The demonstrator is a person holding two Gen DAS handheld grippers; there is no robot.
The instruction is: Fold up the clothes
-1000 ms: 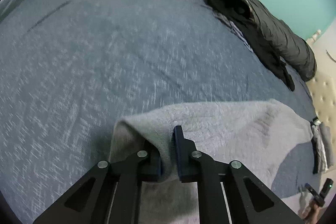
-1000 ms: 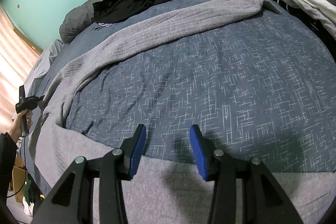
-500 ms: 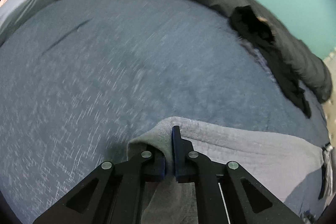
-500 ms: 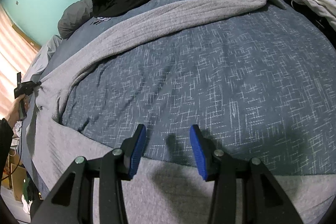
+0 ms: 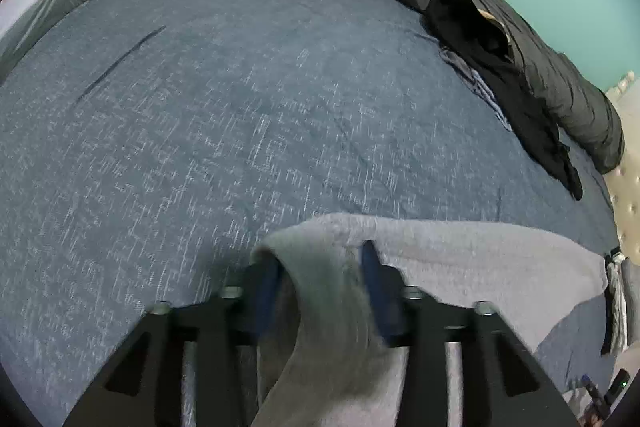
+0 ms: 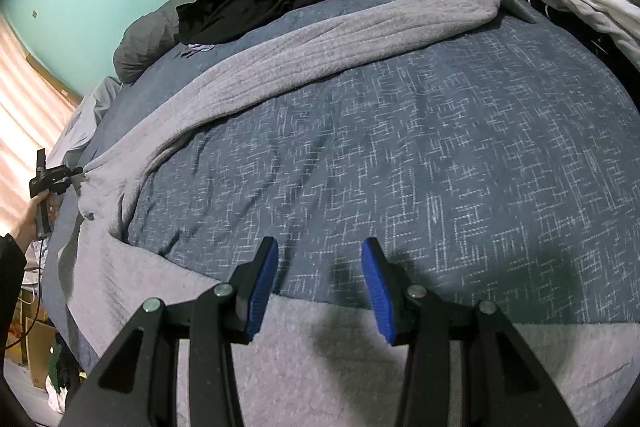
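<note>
Long light-grey ribbed knit garment (image 6: 328, 39) lies stretched across dark blue patterned bedspread (image 6: 440, 155). L gripper (image 5: 322, 285): fingers apart w/ a raised fold of it draped between them. R gripper (image 6: 322, 283) spread wide, nothing between, above garment's near edge.

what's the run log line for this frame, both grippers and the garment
task: fold clothes | left gripper: open, grey sweater fold between fingers | right gripper: open, over sweater hem, holding nothing | surface: blue bedspread
</note>
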